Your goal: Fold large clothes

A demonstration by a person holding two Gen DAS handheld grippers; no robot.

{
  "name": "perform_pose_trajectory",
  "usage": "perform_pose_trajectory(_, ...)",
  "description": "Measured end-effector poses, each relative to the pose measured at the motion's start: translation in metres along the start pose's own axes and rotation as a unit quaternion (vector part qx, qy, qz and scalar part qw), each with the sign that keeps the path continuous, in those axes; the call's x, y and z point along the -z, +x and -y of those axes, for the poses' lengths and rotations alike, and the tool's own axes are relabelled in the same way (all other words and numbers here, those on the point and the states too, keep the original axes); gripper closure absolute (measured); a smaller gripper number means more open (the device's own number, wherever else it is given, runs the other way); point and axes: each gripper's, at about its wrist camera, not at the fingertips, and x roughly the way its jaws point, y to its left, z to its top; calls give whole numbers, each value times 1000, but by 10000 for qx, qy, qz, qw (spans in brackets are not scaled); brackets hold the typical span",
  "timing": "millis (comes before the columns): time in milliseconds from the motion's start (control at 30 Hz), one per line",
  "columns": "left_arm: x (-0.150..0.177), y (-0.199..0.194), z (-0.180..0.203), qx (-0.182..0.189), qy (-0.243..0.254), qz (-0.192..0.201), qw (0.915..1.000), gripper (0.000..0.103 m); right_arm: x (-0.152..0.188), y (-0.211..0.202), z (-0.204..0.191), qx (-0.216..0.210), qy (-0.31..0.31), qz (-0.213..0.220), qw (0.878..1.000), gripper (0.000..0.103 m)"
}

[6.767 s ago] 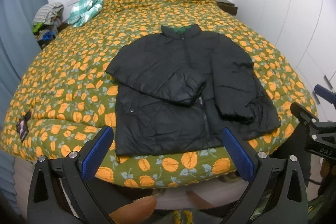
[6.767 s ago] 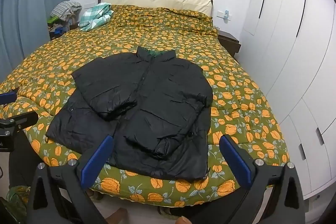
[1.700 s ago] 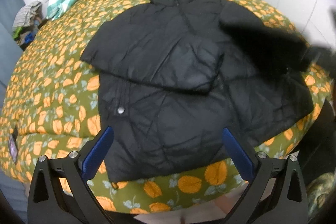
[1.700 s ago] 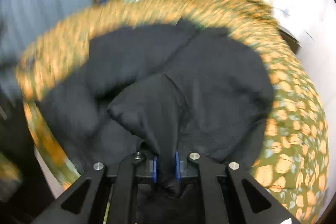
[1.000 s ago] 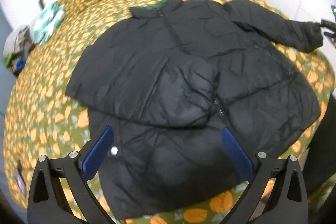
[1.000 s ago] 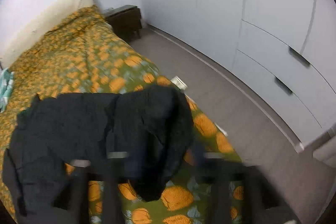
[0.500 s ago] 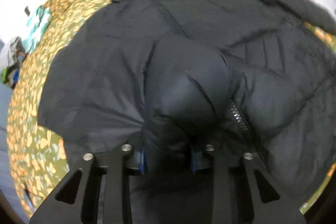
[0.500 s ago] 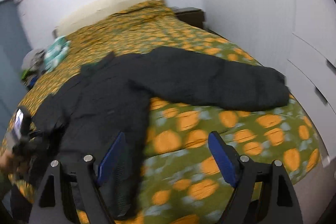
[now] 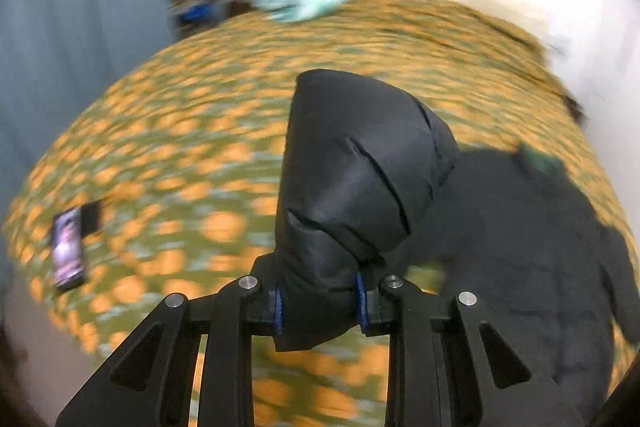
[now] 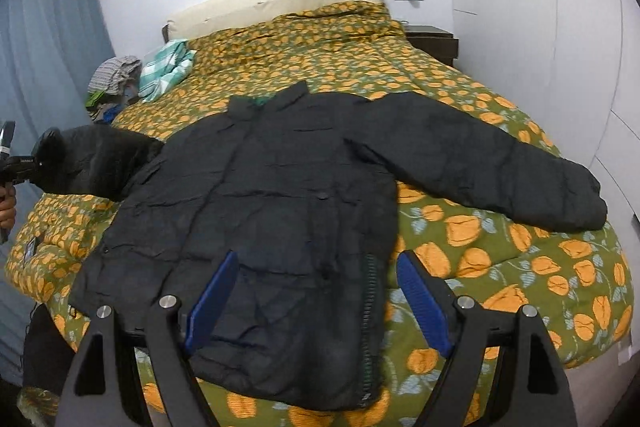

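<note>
Now that both sleeves have been pulled out of their earlier fold across the chest, the black puffer jacket (image 10: 256, 227) lies spread front-up near the foot of the bed (image 10: 520, 267), so I judge the fold is starting over from a flat layout. My left tongs (image 9: 318, 301) are clamped on the cuff of the left sleeve (image 9: 352, 179), lifted out over the floral duvet, while my right tongs (image 10: 316, 299) hover wide apart and hold nothing above the hem, the other sleeve (image 10: 480, 159) lying stretched out. No containers show anywhere.
</note>
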Motion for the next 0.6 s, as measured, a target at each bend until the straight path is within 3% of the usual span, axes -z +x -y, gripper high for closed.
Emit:
perform_pose_trajectory(167,9,53,-47,-261,-569,-495,9968,75,2,-2,-15,-49,-179,-151,9997,19)
perform_pose_trajectory(333,25,67,-73,-920,-999,-666,9885,32,4,-6,-9,23,-86,-272,9996,19)
perform_pose_trajectory(367,32,65,-79,-882,-1049,-647,9885,30,5,-7,-1,89,-26,-320,9994,19)
perform_pose_trajectory(467,61,45,-80,-492,-1082,-644,9908,30,13,-1,23,170,171,-686,9974,19)
perform_pose_trajectory(533,86,29,-60,140,-865,-827,9927,27,22,11,38,70,331,-1056,9938,19)
perform_pose_trajectory(600,116,19,-24,901,-449,-1167,9881,19,31,24,48,-186,496,-1390,9889,19)
